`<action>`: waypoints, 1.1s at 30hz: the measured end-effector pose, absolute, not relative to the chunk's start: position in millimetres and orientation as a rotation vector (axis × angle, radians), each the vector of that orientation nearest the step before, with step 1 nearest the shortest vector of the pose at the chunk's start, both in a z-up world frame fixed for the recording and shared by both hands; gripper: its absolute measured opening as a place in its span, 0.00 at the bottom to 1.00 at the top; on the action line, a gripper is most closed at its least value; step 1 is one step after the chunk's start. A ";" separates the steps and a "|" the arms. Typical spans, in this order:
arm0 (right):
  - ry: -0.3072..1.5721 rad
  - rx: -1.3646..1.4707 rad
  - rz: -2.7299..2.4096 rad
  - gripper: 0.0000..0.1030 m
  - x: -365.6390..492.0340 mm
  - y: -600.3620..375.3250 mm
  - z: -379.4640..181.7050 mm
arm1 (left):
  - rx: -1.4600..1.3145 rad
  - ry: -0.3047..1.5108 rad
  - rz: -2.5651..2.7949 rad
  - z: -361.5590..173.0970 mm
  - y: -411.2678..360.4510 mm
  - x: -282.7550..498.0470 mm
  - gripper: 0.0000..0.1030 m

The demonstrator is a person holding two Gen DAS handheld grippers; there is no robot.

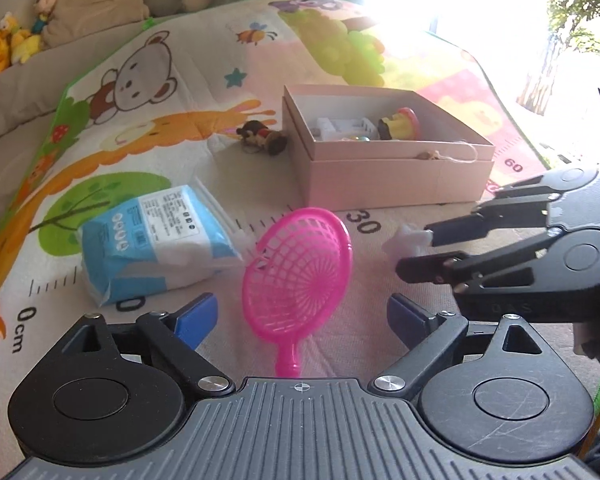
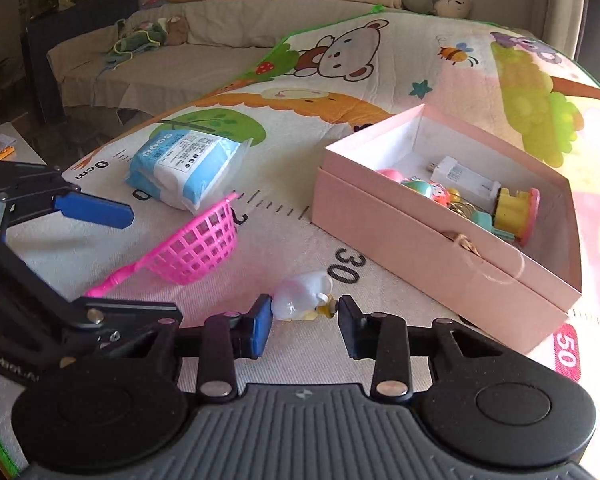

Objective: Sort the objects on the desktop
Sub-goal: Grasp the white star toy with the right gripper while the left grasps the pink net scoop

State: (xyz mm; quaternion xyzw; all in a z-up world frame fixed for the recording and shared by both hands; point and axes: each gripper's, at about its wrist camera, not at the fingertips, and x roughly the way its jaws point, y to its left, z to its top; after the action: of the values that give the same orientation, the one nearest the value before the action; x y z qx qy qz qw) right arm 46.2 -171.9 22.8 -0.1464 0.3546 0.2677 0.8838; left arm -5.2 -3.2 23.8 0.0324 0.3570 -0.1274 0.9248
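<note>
Left gripper [image 1: 300, 316]: wide open, low over the mat [image 1: 168, 92], its blue pads [image 1: 196, 316] standing either side of the scoop's handle without touching it; this looks like a line-up for a grasp.
Scoop [image 1: 298, 264]: a pink mesh toy lying on its side straight ahead of the left gripper, handle toward it, so the handle is the easy part to take.
Right gripper [image 2: 305, 316]: partly closed around the duck [image 2: 302, 296]; the left pad touches it, and whether the right pad does cannot be told.
Duck: a small white toy on the mat, between the right fingertips.
Box [image 2: 440, 240]: pink, lidless, ahead and right of the right gripper, already holding small toys, so likely the sorting target.
Pack [image 1: 156, 236]: ahead-left of the left gripper, untouched.
Figure [image 1: 262, 138]: small and dark, just beside the box's far-left wall.
</note>
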 end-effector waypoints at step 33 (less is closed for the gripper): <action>0.703 -0.217 0.399 0.70 8.8 -238.3 17.3 | -0.178 0.837 -0.301 13.4 7.5 30.5 0.98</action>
State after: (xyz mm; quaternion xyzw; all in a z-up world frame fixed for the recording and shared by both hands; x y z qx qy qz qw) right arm 8.8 -238.3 17.3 -0.1052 0.3415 0.1936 0.9137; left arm 30.5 7.5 13.4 -0.0857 0.4043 -0.1455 0.8989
